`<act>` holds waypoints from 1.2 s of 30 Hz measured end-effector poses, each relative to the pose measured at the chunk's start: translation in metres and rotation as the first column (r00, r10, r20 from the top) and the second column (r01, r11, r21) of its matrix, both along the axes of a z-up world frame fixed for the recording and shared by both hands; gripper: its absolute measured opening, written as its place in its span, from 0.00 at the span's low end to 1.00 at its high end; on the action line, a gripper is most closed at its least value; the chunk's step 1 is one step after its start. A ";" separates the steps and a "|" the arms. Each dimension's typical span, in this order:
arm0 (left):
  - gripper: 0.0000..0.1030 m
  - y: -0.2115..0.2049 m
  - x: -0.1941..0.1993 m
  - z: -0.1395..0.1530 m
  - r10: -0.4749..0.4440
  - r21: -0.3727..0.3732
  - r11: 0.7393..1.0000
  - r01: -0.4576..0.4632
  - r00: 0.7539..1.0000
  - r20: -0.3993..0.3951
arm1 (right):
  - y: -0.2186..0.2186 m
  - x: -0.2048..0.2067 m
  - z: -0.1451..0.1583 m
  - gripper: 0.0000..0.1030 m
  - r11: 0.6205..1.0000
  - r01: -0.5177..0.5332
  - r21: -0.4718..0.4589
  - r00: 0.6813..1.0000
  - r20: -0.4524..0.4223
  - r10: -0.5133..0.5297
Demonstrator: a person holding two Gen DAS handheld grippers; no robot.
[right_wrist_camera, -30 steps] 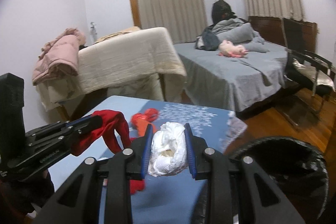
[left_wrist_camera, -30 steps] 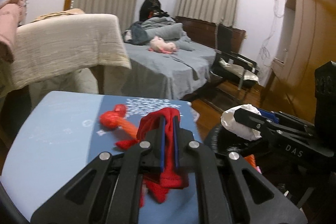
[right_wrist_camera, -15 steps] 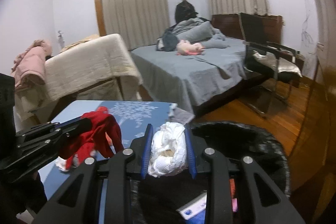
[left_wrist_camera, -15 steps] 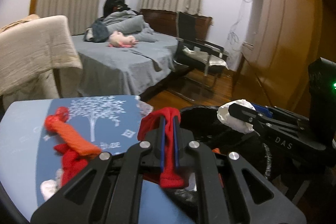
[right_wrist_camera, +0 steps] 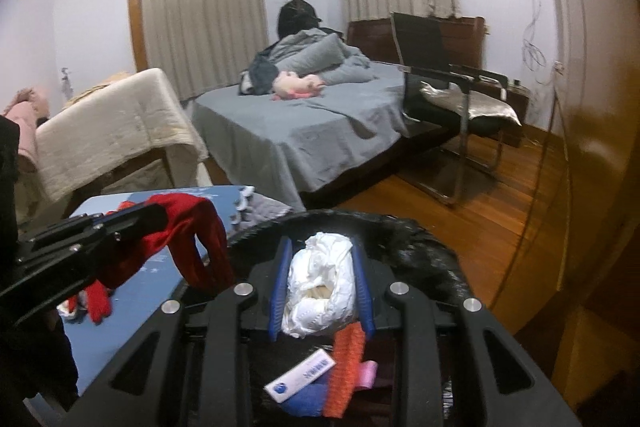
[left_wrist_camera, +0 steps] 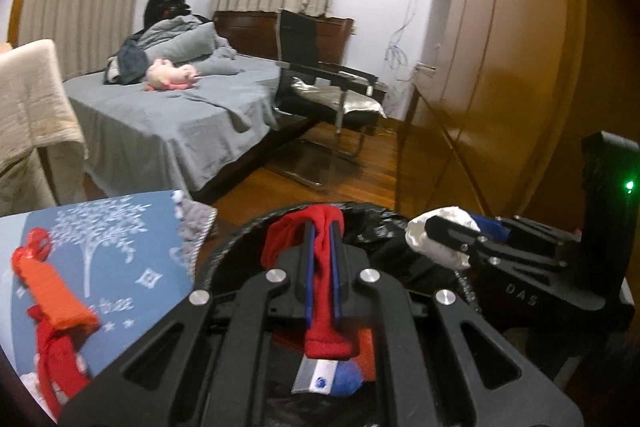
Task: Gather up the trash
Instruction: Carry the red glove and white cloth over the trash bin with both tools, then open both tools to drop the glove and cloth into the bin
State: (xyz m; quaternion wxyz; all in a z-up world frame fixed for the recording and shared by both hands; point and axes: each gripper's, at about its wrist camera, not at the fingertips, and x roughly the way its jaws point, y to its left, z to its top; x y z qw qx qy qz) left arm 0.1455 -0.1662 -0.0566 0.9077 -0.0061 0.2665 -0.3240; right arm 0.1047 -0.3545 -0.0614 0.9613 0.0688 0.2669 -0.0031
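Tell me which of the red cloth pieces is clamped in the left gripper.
The red cloth pinched in the left gripper, hanging above the black-lined bin. The other red pieces lie loose on the blue mat beside it.

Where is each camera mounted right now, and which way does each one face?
Left wrist: on the left gripper, facing along its fingers, over the bin toward the bed; shows the right gripper squeezing white paper.
Right wrist: on the right gripper, facing the same way; shows the left gripper gripping a red cloth.
Shared: bin, blue mat, bed, chair.
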 end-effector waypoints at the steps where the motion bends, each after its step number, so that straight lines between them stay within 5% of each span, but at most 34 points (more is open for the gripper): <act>1: 0.06 -0.004 0.002 -0.001 -0.008 -0.001 1.000 0.008 1.000 -0.002 | -0.004 0.000 -0.002 0.28 1.000 0.009 0.000 1.000 -0.003 -0.009; 4: 0.10 -0.016 0.007 -0.006 -0.039 -0.002 0.999 0.039 0.999 -0.010 | -0.015 0.002 -0.009 0.35 0.999 0.032 -0.009 0.999 -0.016 -0.033; 8: 0.35 -0.019 0.013 -0.013 -0.038 -0.003 0.999 0.038 0.999 -0.023 | -0.024 0.004 -0.016 0.44 0.998 0.063 -0.003 0.997 -0.037 -0.063; 11: 0.42 -0.012 0.015 -0.015 -0.017 0.004 1.000 0.018 0.999 -0.033 | -0.027 0.003 -0.019 0.51 0.997 0.076 -0.007 0.996 -0.041 -0.076; 16: 0.69 0.017 0.016 -0.013 0.067 0.021 0.998 -0.066 0.998 -0.022 | -0.019 0.002 -0.017 0.95 0.995 0.088 -0.042 0.996 -0.020 -0.089; 20: 0.84 0.046 0.008 -0.009 0.139 0.057 0.989 -0.140 0.990 0.024 | -0.004 0.003 -0.013 0.95 0.998 0.059 -0.035 0.998 -0.021 -0.059; 36: 0.86 0.191 -0.027 -0.011 0.441 0.118 0.888 -0.445 0.896 0.057 | 0.119 0.022 -0.010 0.95 0.985 -0.170 0.008 0.985 -0.005 0.170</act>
